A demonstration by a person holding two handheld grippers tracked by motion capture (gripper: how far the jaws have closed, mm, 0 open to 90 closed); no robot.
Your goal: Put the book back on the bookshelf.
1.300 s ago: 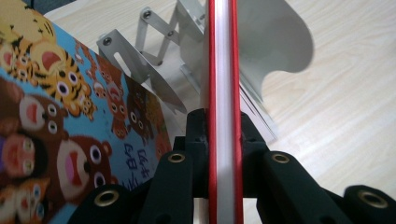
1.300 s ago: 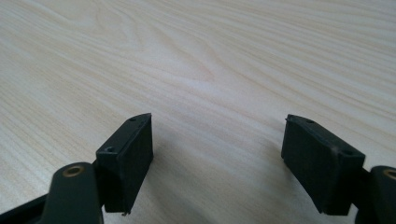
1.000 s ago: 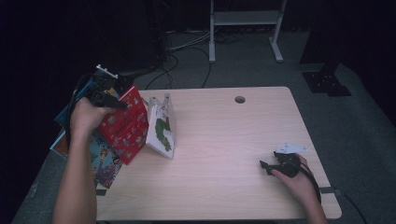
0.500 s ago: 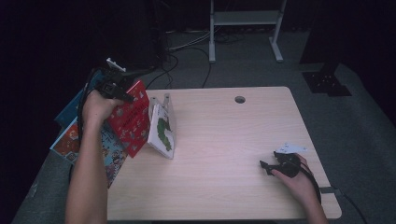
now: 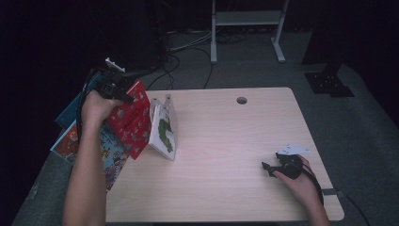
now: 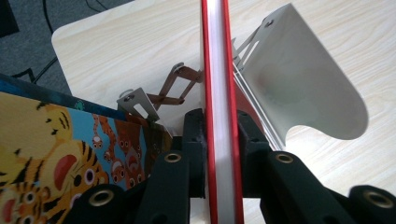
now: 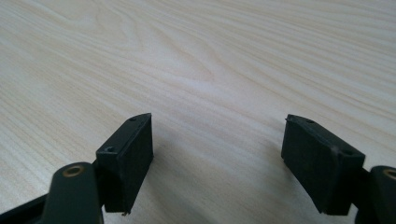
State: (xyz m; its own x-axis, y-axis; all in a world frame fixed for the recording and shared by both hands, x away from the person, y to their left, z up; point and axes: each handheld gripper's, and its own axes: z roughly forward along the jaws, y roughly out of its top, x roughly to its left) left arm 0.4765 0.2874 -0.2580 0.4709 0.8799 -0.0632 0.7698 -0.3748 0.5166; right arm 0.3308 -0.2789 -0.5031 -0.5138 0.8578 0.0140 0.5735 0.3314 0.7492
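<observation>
The left gripper (image 5: pixel 123 94) was clenched on the top edge of a red book (image 5: pixel 131 123), held up at the table's (image 5: pixel 226 141) left edge, just left of the white book rack (image 5: pixel 163 123). Seen from the left gripper view, the jaws pinched the red book (image 6: pixel 219 93) edge-on, with the rack's curved white plate (image 6: pixel 299 88) just to its right. Judged about halfway: book lifted and aligned, not yet slotted into the rack. One book (image 5: pixel 162 134) already leaned in the rack. More books (image 5: pixel 89 146) lay left of the rack, over the table edge. The red book stood upright and tilted, long axis running top to bottom, covers facing left and right. The right gripper (image 5: pixel 277 165) rested far right of the rack, jaws apart on nothing.
</observation>
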